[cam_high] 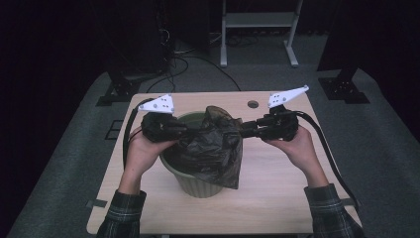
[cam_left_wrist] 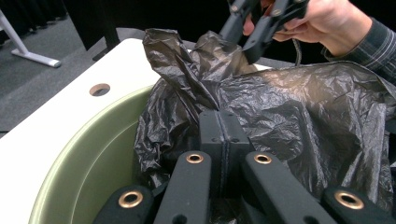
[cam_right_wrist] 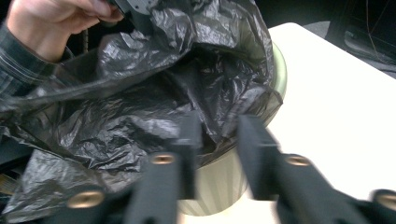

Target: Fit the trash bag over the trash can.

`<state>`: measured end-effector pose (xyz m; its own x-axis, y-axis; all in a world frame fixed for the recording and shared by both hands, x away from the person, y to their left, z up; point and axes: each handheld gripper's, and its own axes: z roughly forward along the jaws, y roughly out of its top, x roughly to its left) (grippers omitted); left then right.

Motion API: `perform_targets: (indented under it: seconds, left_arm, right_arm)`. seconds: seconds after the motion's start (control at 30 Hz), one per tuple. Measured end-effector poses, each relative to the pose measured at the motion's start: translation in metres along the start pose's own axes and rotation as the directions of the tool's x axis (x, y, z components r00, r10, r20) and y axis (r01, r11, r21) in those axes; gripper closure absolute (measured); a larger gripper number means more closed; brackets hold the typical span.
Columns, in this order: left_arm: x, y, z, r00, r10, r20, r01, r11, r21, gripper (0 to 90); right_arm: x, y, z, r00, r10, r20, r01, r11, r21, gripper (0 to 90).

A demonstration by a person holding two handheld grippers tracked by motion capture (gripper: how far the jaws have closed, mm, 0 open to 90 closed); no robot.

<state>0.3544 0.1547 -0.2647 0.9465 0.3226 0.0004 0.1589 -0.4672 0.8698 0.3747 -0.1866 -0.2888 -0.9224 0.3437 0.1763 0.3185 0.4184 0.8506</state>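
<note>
Left gripper (cam_left_wrist: 223, 135): jaws fully closed, pads pressed together on a fold of the thin, crinkled black plastic bin bag (cam_left_wrist: 289, 121). In the left gripper view, the clamped fold rises directly from the jaw tips, and the bag spreads to the right and away.

Right gripper (cam_right_wrist: 218, 140): jaws stand partly apart, with a visible gap between the pads. In the right gripper view, the bag edge lies just beyond and beside the tips; the picture is blurred, so whether the pads press on the plastic cannot be told.

Bag location: draped over and partly inside the round, ribbed, pale green plastic waste bin (cam_high: 197, 184). One portion hangs down the outer wall on the person's right; a bunched peak stands above the rim between the two grippers.

Bin location: upright near the middle of the light wooden table (cam_high: 277, 198). A small round hole (cam_high: 253, 104) sits in the tabletop beyond the bin.
</note>
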Motion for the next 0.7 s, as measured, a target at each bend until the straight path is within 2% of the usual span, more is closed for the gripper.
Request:
perform_targets:
  seconds: [0.1,0.17,0.3,0.43,0.7]
  left_arm:
    - [0.003,-0.004,-0.006,0.9997,-0.012,-0.022,0.012,0.9999,-0.001,90.0]
    - [0.006,-0.007,-0.012,0.9988,-0.018,-0.045,0.017,0.9998,-0.001,90.0]
    - [0.013,-0.017,-0.029,0.9955,-0.052,-0.079,0.050,0.9983,-0.030,90.0]
    - [0.018,-0.025,-0.045,0.9914,-0.071,-0.110,0.066,0.9965,-0.051,90.0]
    - [0.024,-0.045,-0.078,0.9775,-0.123,-0.171,0.107,0.9888,-0.104,90.0]
  right_arm:
    - [0.001,0.000,0.003,0.9997,-0.018,0.017,0.018,1.000,0.011,89.2]
    - [0.002,-0.001,0.000,0.9994,-0.022,0.025,0.022,1.000,0.015,89.7]
    - [0.001,-0.003,-0.012,0.9984,-0.023,0.052,0.022,1.000,0.010,89.9]
    - [0.003,-0.001,-0.024,0.9975,-0.029,0.064,0.029,1.000,-0.007,89.8]
    - [0.002,0.000,-0.040,0.9947,-0.025,0.100,0.029,0.999,-0.029,90.0]
